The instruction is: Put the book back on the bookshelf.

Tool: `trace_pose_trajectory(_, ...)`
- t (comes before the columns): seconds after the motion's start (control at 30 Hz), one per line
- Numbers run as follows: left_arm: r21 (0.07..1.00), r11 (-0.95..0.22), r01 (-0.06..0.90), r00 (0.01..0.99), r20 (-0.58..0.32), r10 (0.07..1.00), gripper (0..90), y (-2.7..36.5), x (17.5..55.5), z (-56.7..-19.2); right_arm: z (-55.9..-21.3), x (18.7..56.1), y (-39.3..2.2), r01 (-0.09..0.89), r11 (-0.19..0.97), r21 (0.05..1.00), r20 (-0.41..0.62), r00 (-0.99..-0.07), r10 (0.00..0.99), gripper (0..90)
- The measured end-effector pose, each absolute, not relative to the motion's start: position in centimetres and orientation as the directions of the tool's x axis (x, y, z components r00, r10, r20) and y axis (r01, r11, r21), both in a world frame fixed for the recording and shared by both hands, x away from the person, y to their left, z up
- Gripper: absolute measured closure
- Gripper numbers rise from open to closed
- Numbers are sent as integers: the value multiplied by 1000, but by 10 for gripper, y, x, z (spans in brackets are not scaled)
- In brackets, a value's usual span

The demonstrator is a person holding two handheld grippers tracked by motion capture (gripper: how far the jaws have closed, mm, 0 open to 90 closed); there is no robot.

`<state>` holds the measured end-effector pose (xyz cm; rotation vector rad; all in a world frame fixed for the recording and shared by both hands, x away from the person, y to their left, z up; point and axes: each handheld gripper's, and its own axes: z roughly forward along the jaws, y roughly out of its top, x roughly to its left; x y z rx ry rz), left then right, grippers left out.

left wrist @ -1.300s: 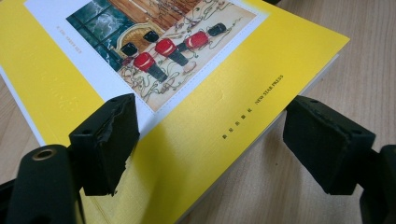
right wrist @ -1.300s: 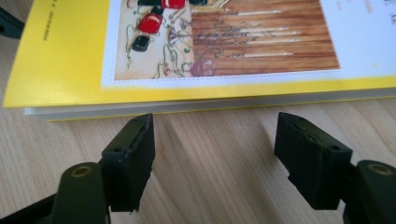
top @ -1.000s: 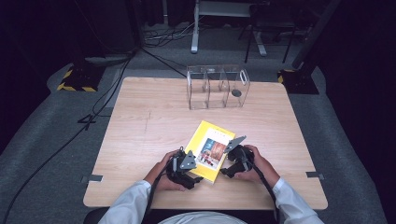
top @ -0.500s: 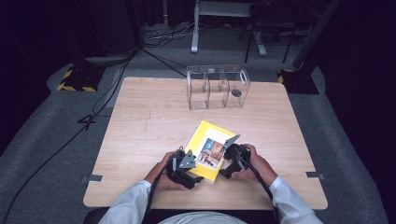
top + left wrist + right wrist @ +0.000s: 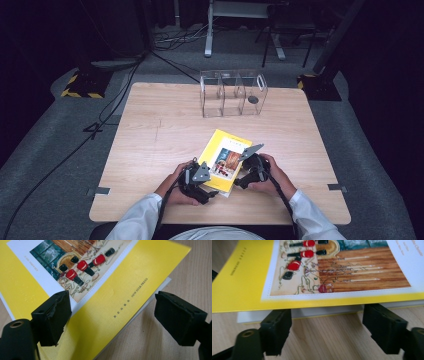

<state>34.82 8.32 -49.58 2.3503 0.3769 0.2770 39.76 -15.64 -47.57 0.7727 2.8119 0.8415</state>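
Book [image 5: 223, 159] lying flat on surface [image 5: 150, 130], near front edge, between both claws. Long axis running from 7 o'clock to 1 o'clock in high view, top end pointing toward clear rack [image 5: 233, 93] at far edge. Left claw [image 5: 110, 315] released, jaws spread wide, astride the book's near corner, one over the cover, the other off its edge over bare wood. Right claw [image 5: 325, 327] released too, jaws just eased inward, level with the page edge, nothing pinched. From right claw, book at 12 o'clock, touching close. Both hands about equally near; right better lined up for lifting the cover edge.
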Motion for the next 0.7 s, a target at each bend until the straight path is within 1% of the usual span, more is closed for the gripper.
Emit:
trace_pose_trajectory(0.1, 706, -681, 196, 934, 77, 349, 138, 84, 349, -494, -471, 398, -158, 436, 696, 570, 43, -862, 505, 250)
trace_pose_trajectory(0.2, 689, -703, 177, 929, 118, 350, 159, 83, 348, -493, -468, 398, -160, 442, 672, 594, 61, -858, 510, 249)
trace_pose_trajectory(0.3, 684, -711, 163, 927, 141, 348, 195, 82, 349, -491, -467, 399, -160, 441, 662, 606, 63, -856, 513, 248)
trace_pose_trajectory(0.37, 679, -716, 163, 924, 151, 352, 240, 82, 349, -491, -465, 400, -160, 447, 653, 611, 65, -851, 521, 248)
trace_pose_trajectory(0.43, 680, -715, 164, 921, 154, 358, 242, 81, 349, -490, -464, 400, -159, 450, 640, 623, 73, -848, 525, 249)
trace_pose_trajectory(0.47, 680, -715, 164, 921, 154, 358, 265, 81, 349, -490, -464, 400, -159, 450, 640, 623, 73, -848, 525, 249)
trace_pose_trajectory(0.5, 683, -712, 160, 912, 174, 372, 265, 81, 349, -489, -463, 400, -159, 444, 642, 625, 68, -850, 522, 249)
trace_pose_trajectory(0.53, 682, -713, 165, 911, 171, 374, 335, 82, 350, -489, -463, 400, -158, 443, 638, 630, 69, -850, 522, 249)
trace_pose_trajectory(0.63, 701, -694, 165, 909, 165, 383, 350, 83, 349, -487, -461, 401, -159, 444, 625, 643, 76, -848, 524, 249)
trace_pose_trajectory(0.7, 703, -692, 161, 907, 171, 384, 376, 83, 348, -485, -460, 400, -159, 445, 618, 648, 78, -846, 528, 249)
